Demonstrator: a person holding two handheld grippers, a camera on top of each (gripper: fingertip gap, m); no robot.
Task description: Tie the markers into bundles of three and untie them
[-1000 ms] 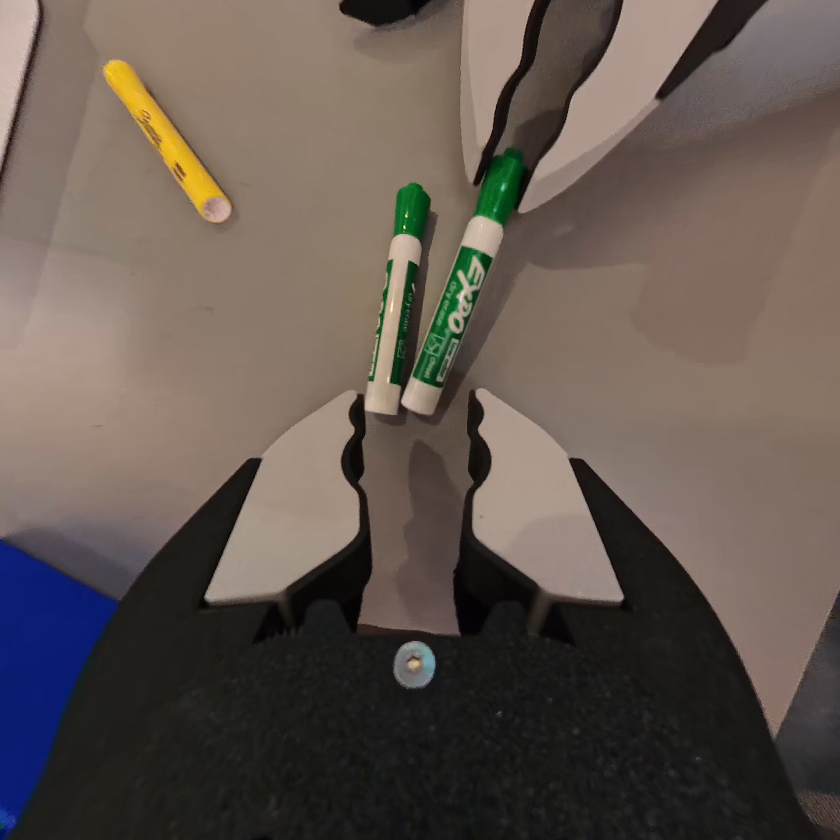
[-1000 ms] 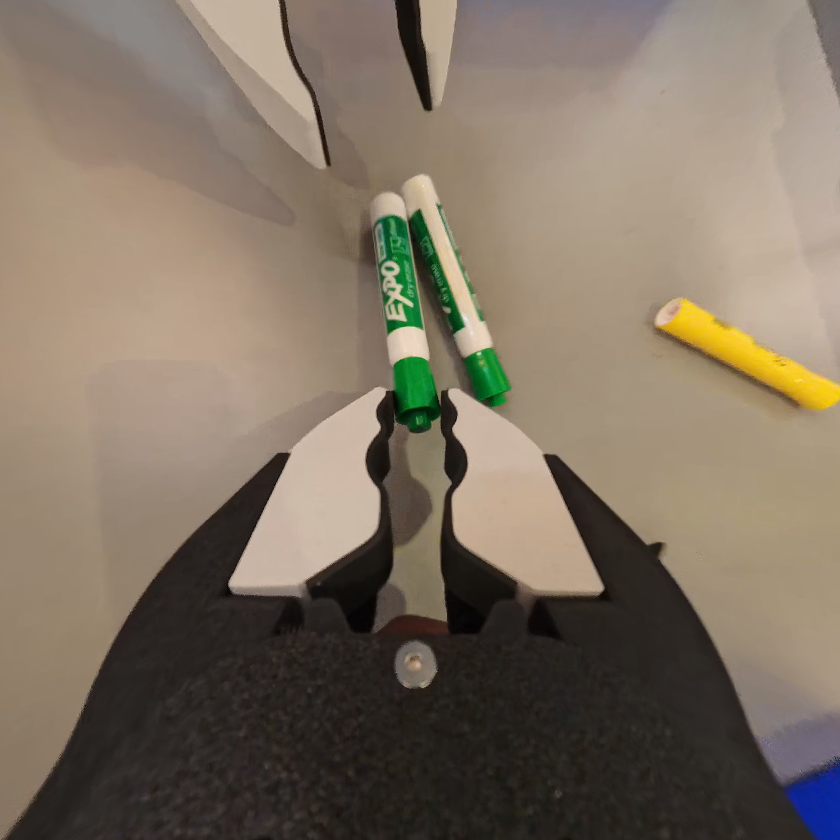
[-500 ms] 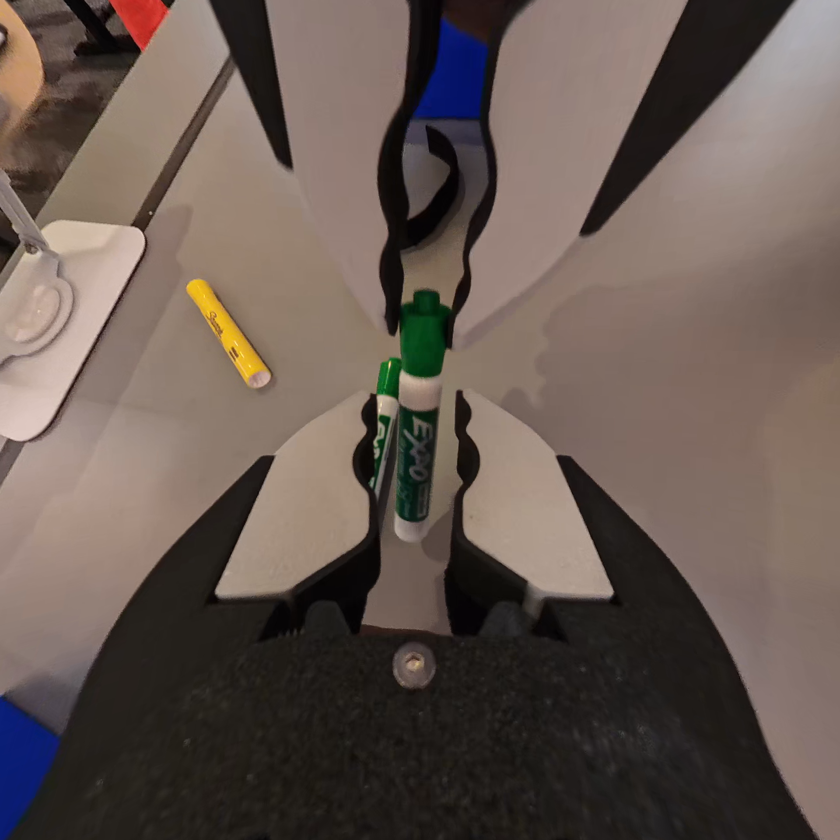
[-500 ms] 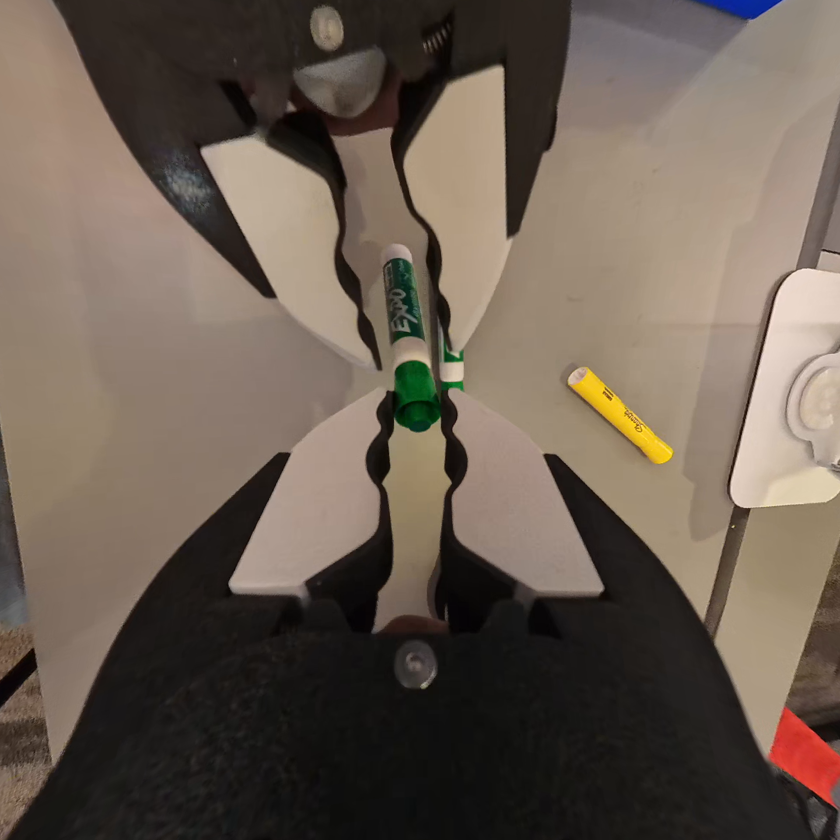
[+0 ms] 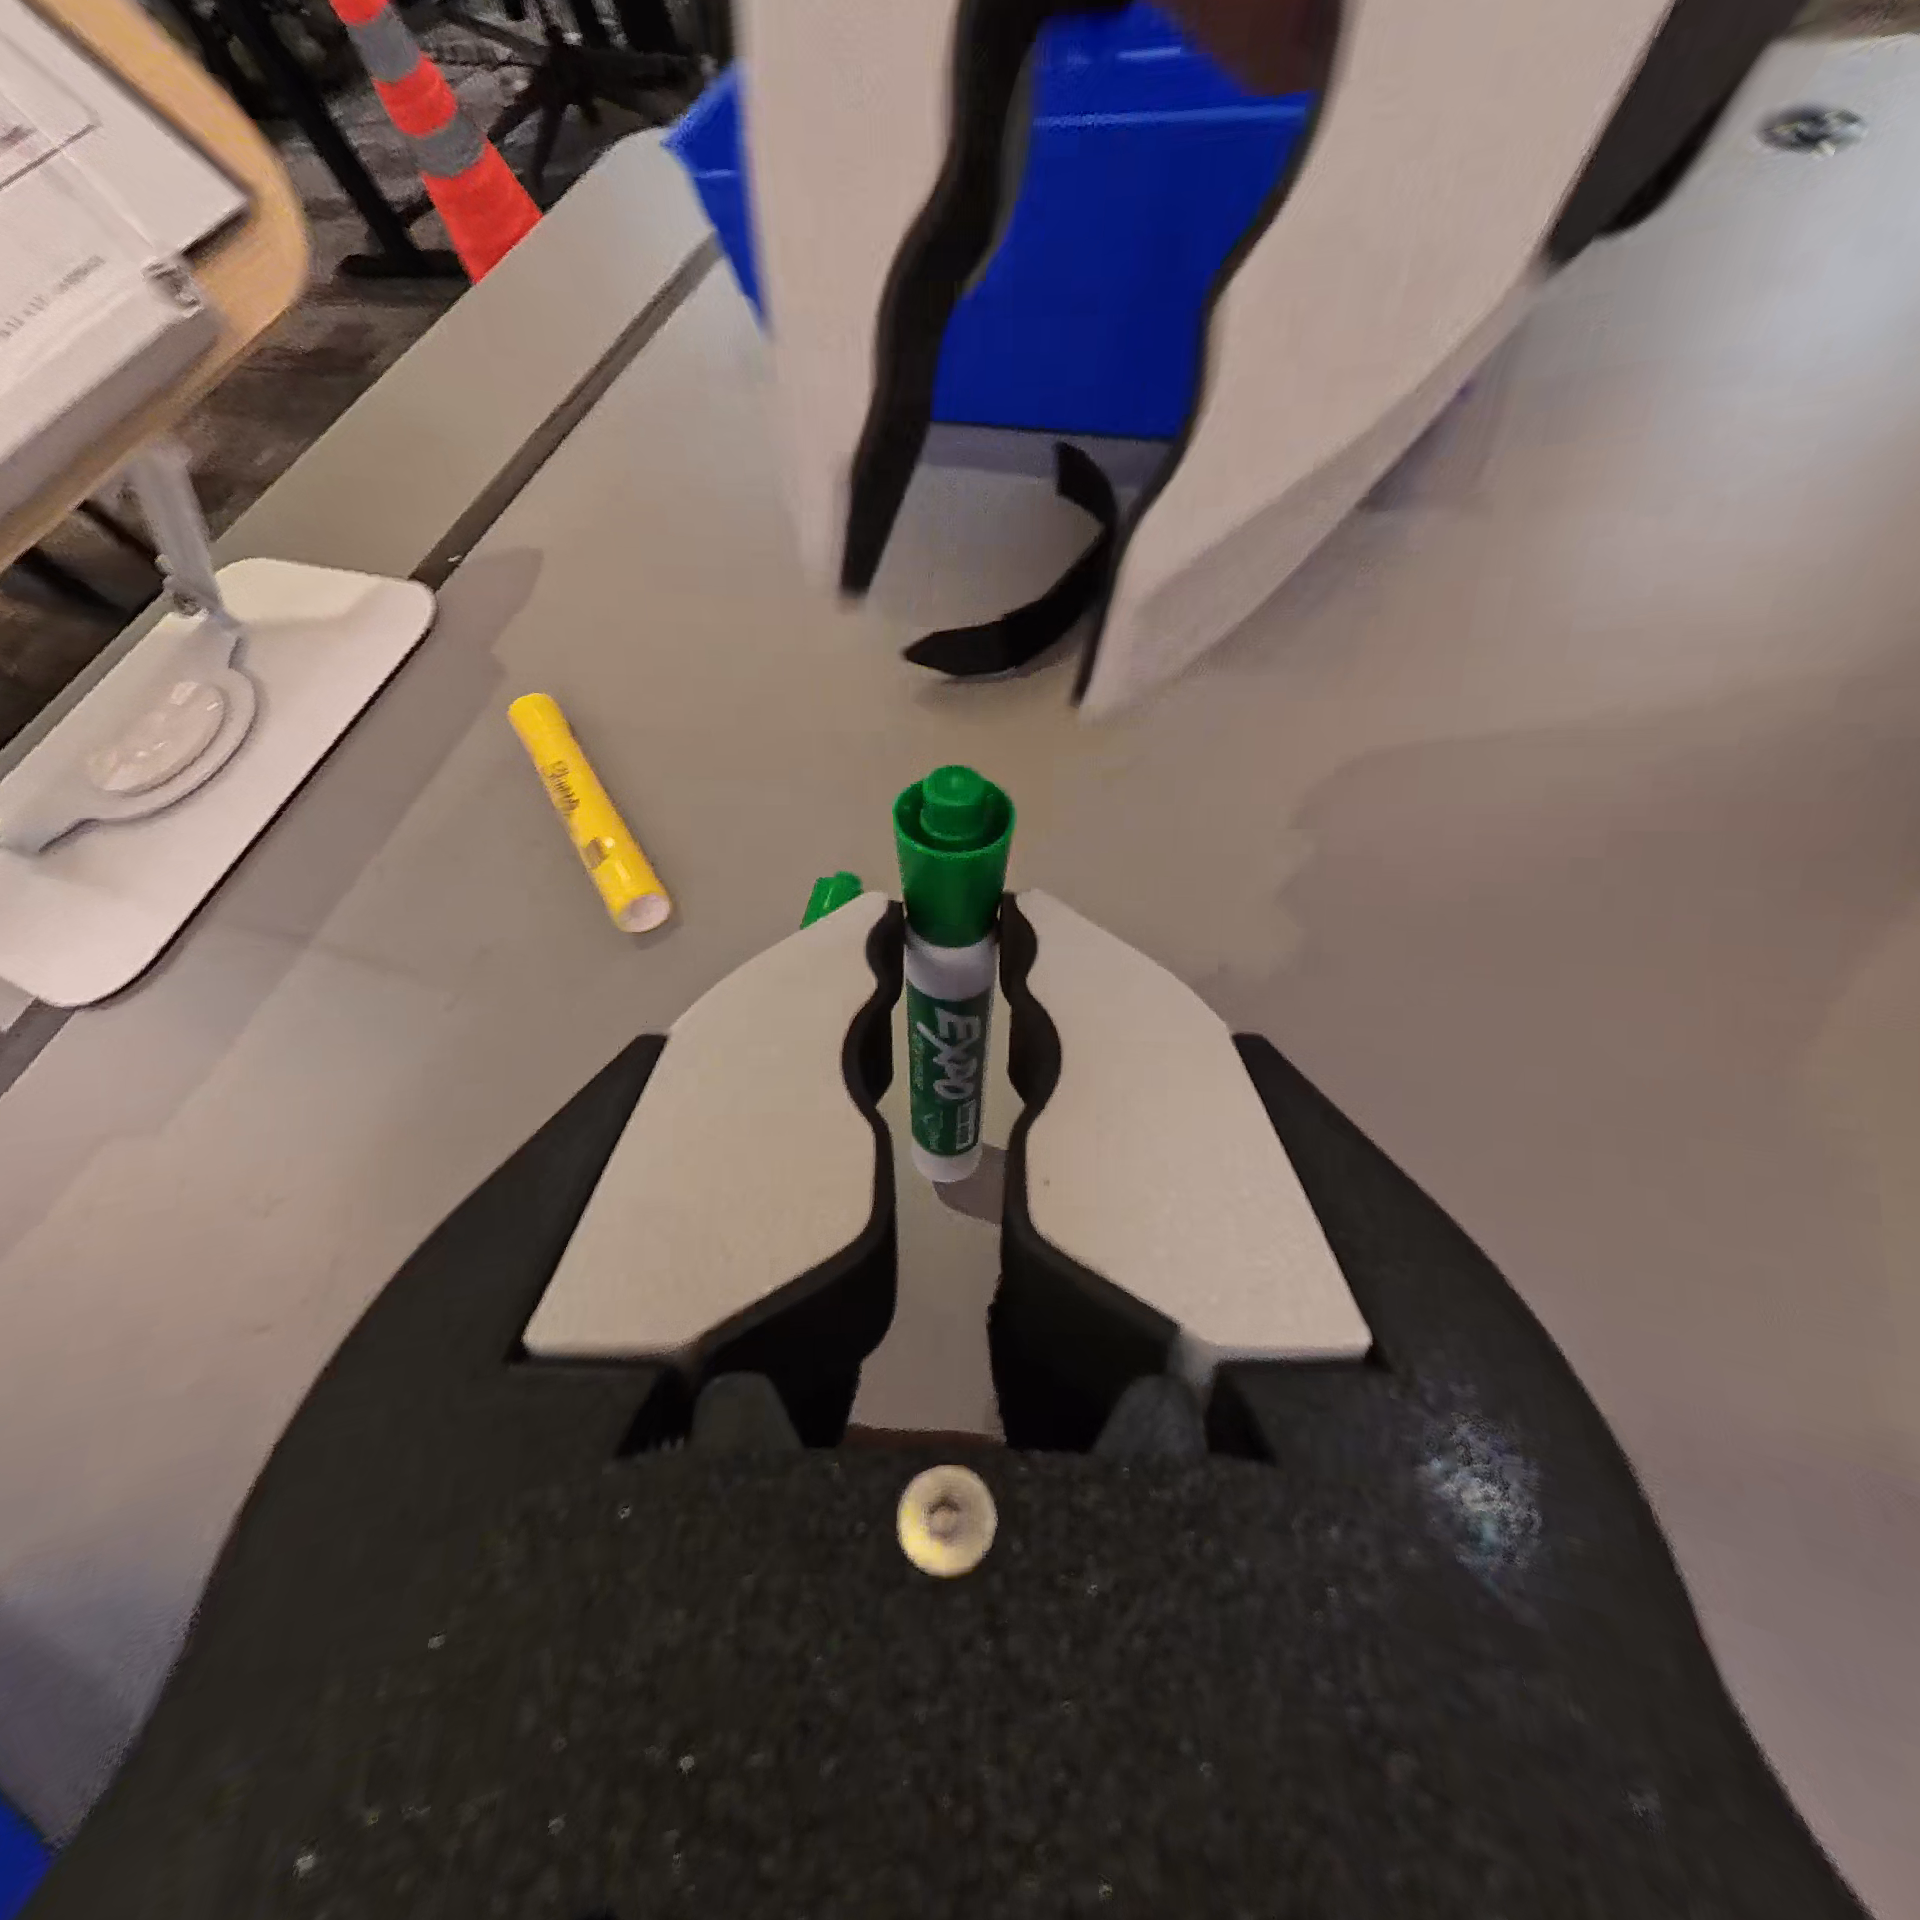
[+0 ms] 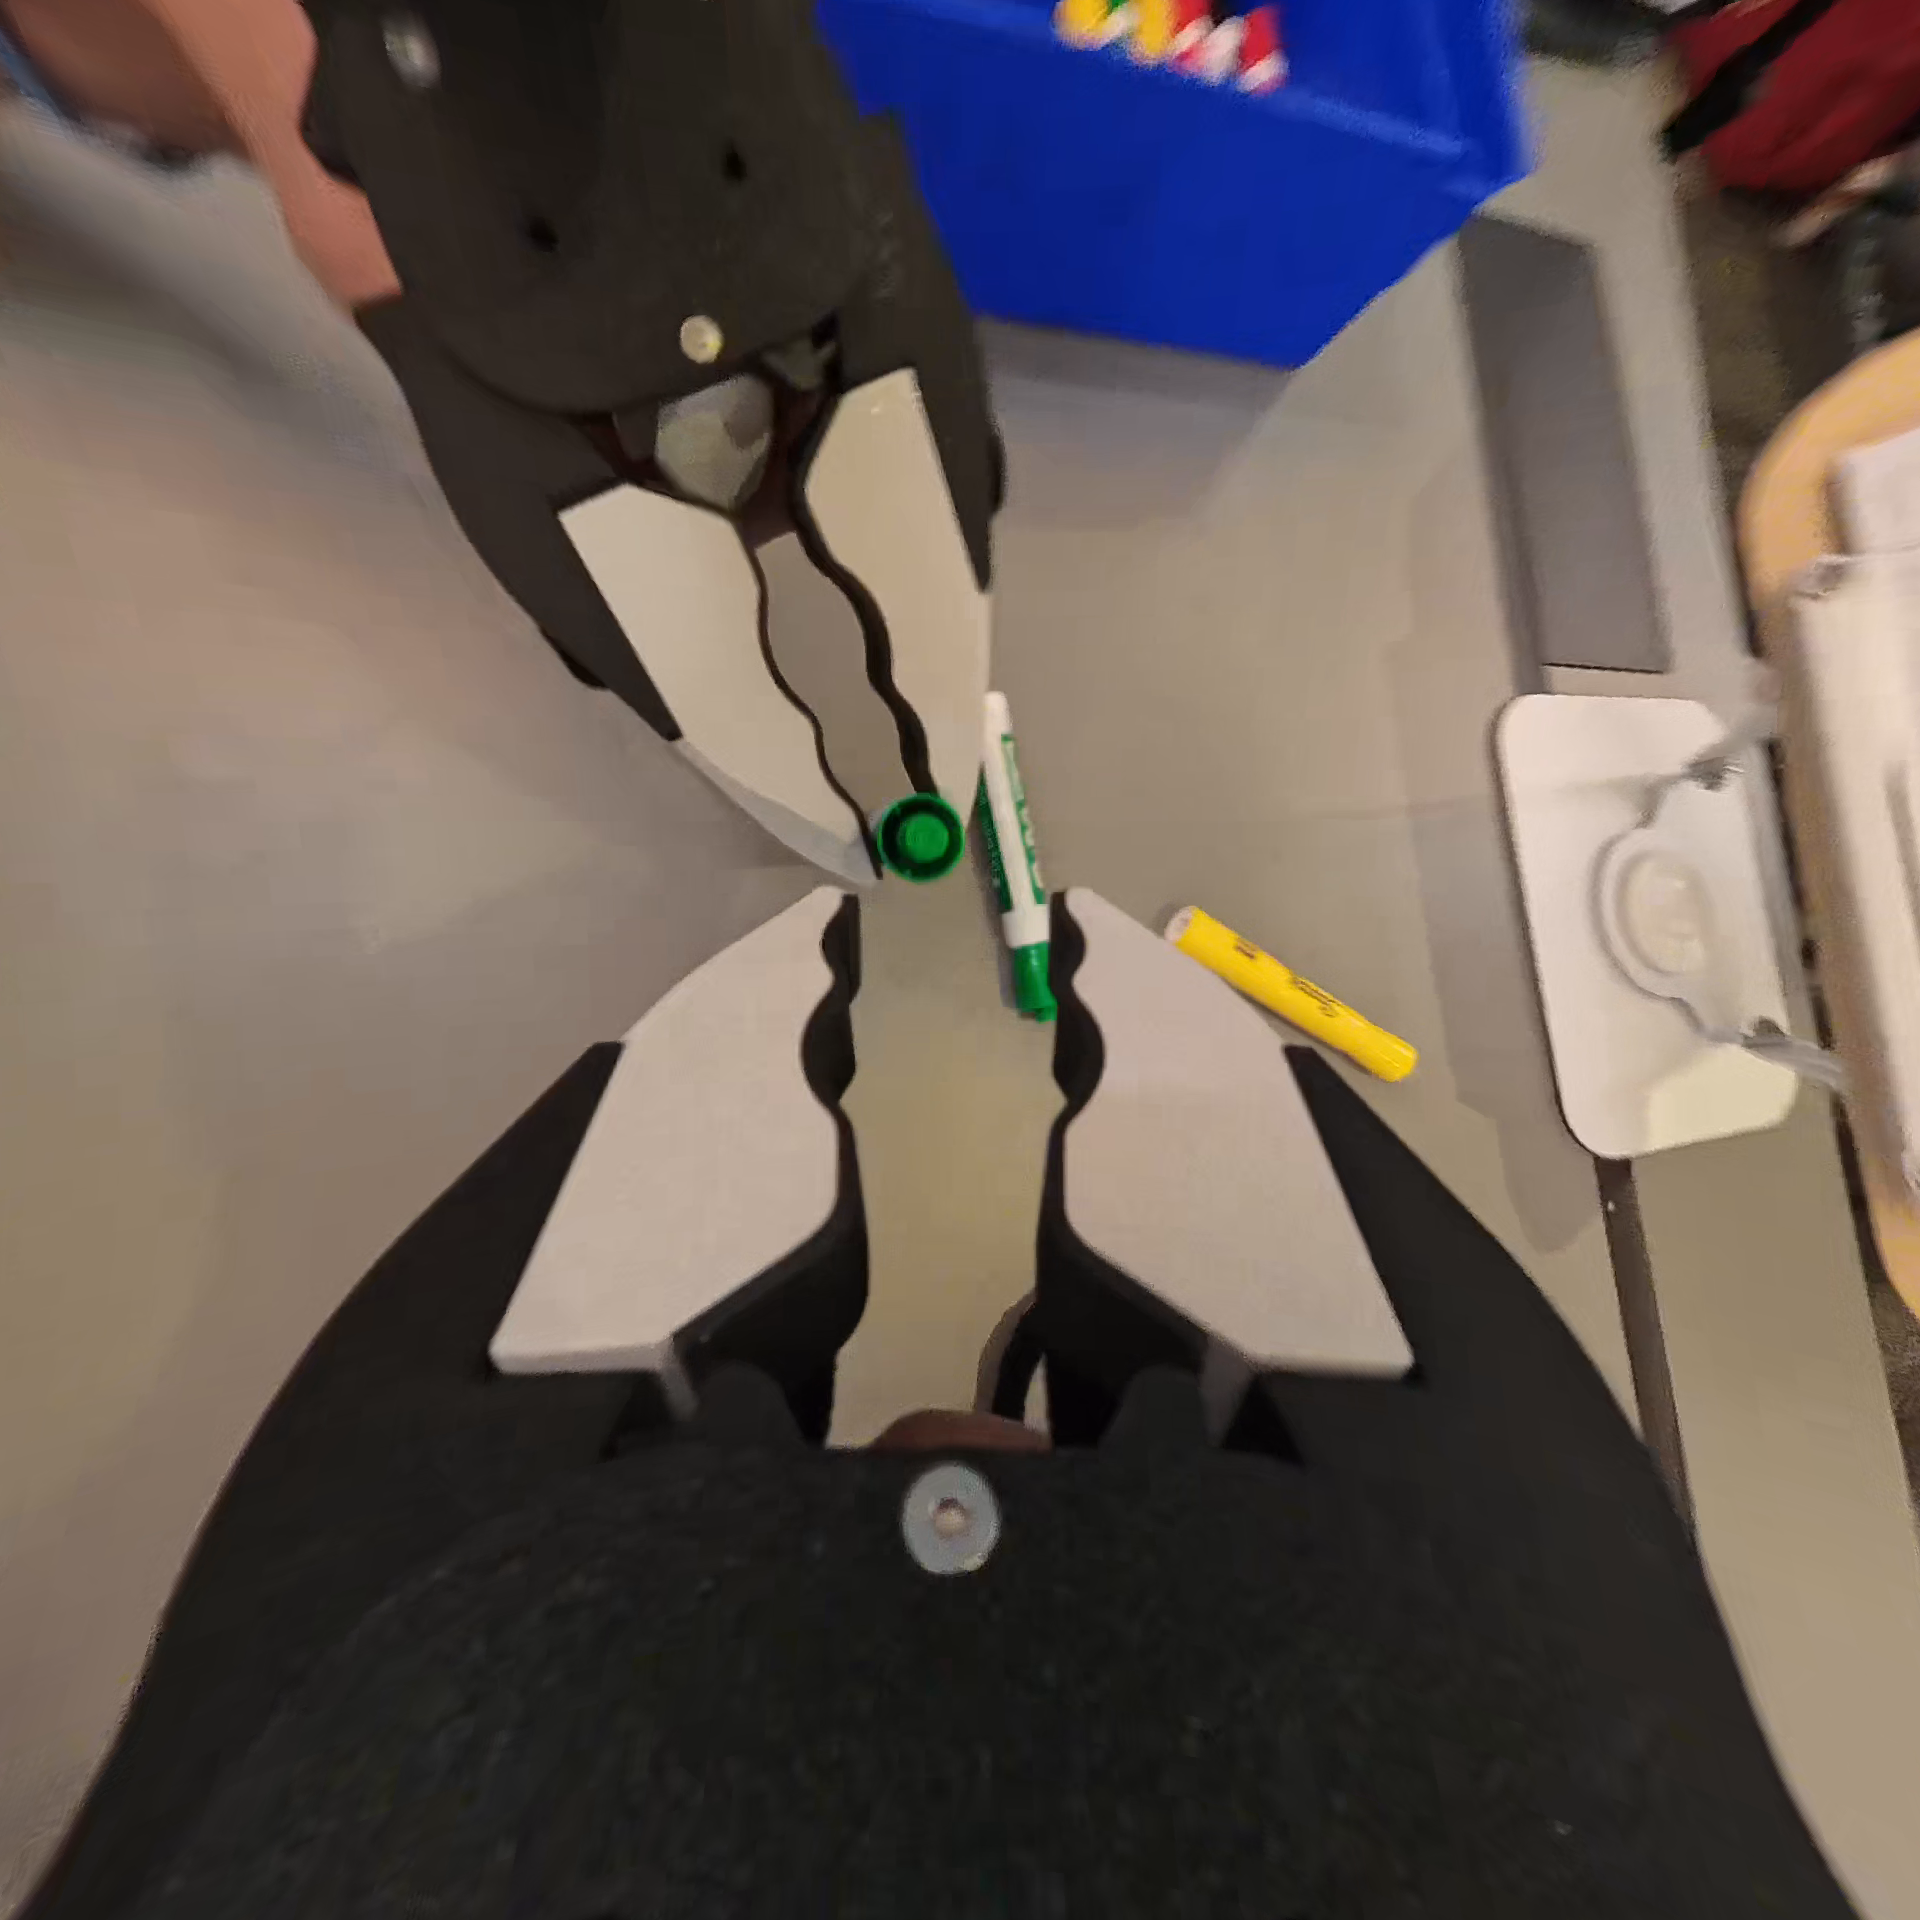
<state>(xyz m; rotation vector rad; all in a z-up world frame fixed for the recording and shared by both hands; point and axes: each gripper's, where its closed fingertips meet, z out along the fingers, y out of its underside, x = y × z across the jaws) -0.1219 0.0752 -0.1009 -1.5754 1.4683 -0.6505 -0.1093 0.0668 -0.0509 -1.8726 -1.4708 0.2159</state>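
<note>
Left gripper [image 5: 948,920] fingers pinch green marker [image 5: 948,977] upright off counter [image 5: 1455,935]; right gripper [image 6: 954,914] fingers spread, holding nothing

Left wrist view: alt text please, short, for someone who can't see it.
The left claw is shut on a green marker, cap pointing away from the camera, above a grey table. The right claw, open and blurred, hangs ahead of it. A yellow marker, a second green marker and a black strap lie on the table.
</note>
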